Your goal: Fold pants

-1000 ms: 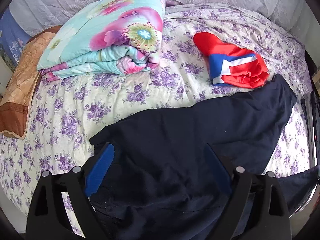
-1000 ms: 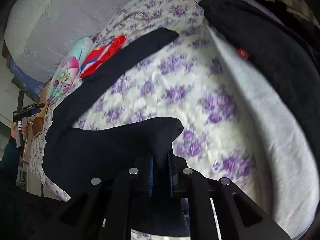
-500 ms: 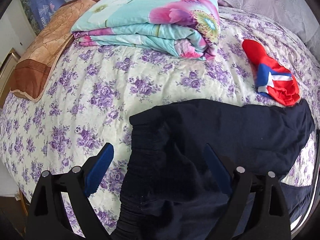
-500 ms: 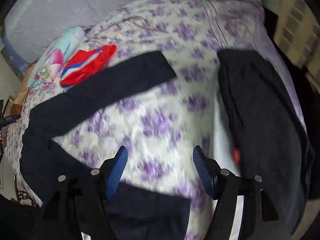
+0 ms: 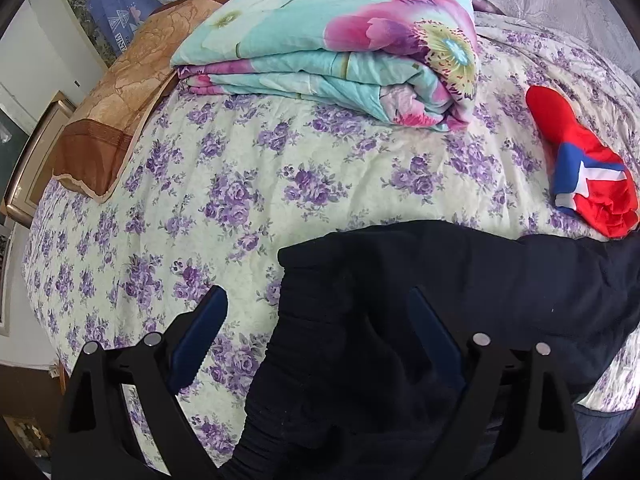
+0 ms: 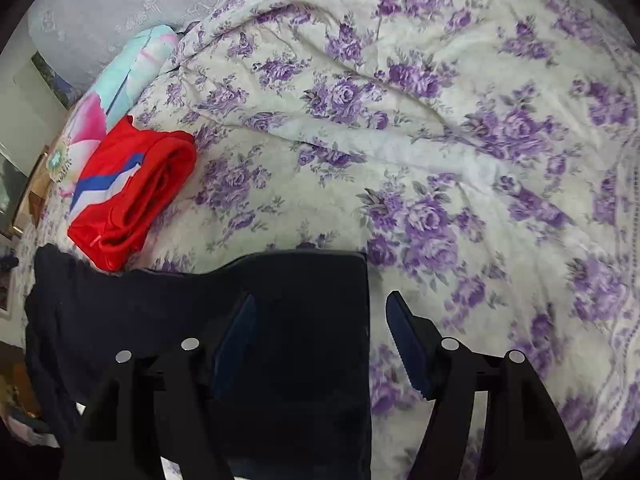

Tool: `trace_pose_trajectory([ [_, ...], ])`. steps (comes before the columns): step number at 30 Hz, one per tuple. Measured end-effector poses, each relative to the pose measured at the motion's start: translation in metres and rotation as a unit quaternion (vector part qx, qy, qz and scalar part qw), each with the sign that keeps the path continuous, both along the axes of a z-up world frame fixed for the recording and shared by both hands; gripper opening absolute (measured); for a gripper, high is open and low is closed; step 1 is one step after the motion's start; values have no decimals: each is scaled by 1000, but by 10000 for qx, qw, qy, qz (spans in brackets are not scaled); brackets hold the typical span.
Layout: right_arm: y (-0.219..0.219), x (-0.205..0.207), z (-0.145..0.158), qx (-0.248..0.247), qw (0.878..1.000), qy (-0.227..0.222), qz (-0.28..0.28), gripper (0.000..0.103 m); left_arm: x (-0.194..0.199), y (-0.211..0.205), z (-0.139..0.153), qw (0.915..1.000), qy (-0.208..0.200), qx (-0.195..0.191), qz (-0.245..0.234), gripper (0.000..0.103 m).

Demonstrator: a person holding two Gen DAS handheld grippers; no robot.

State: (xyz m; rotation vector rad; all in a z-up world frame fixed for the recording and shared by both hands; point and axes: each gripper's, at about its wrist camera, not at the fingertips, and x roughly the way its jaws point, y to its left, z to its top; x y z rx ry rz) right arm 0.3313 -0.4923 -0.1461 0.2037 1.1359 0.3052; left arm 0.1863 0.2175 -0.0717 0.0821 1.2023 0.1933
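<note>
Left gripper and right gripper gape wide over dark pants — holding nothing.

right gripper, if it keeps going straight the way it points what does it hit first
Most likely the dark pants: the right gripper, jaws open, straddles the leg's end edge, with the floral bedspread just beside it. Depth is hard to judge, so it may land on the bedspread by that edge.

each gripper has black arms, blue serrated pads and round silver screws.
</note>
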Motion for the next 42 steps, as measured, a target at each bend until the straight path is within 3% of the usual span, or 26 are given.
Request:
trace_pose_trajectory([
  [5, 0, 14, -18, 462, 9981, 180, 358, 45, 6, 9, -15, 9998, 78, -184, 58, 89],
  [7, 3, 10, -12, 331, 9983, 60, 472, 28, 11, 15, -23, 9994, 145, -320, 45, 89],
  [9, 5, 0, -3, 177, 9984, -101, 520, 23, 16, 21, -31, 9986, 223, -474, 8, 89],
  [15, 2, -19, 19, 116, 9989, -290, 343, 20, 29, 46, -50, 9907, 441, -1252, -283, 89],
  [20, 1, -30, 27, -28, 9997, -152, 171, 20, 48, 56, -68, 9762, 502, -1985, -714, 90],
  [25, 9, -32, 20, -371, 9992, 136, 48, 20, 70, 38, -75, 9624, 656, -2173, -1494, 94],
  [28, 14, -30, 17, -564, 9982, 207, -37, 20, 81, 22, -96, 9607, 1119, -1837, -1755, 95],
  [31, 17, -29, 14, -670, 9973, 250, -135, 21, 84, 12, -102, 9602, 1294, -1616, -1876, 94],
  [32, 18, -29, 14, -690, 9972, 250, -166, 21, 84, 8, -102, 9603, 1322, -1493, -1952, 91],
  [35, 18, -29, 16, -716, 9970, 187, -243, 21, 80, -3, -89, 9597, 1267, -1265, -2166, 41],
  [37, 18, -30, 21, -712, 9970, 73, -304, 20, 73, -13, -76, 9569, 1187, -1171, -2380, 20],
  [39, 18, -33, 33, -690, 9969, -114, -362, 20, 65, -24, -67, 9550, 1135, -916, -2582, 13],
  [42, 20, -40, 61, -637, 9961, -459, -406, 20, 54, -37, -54, 9549, 940, -513, -2771, 10],
])
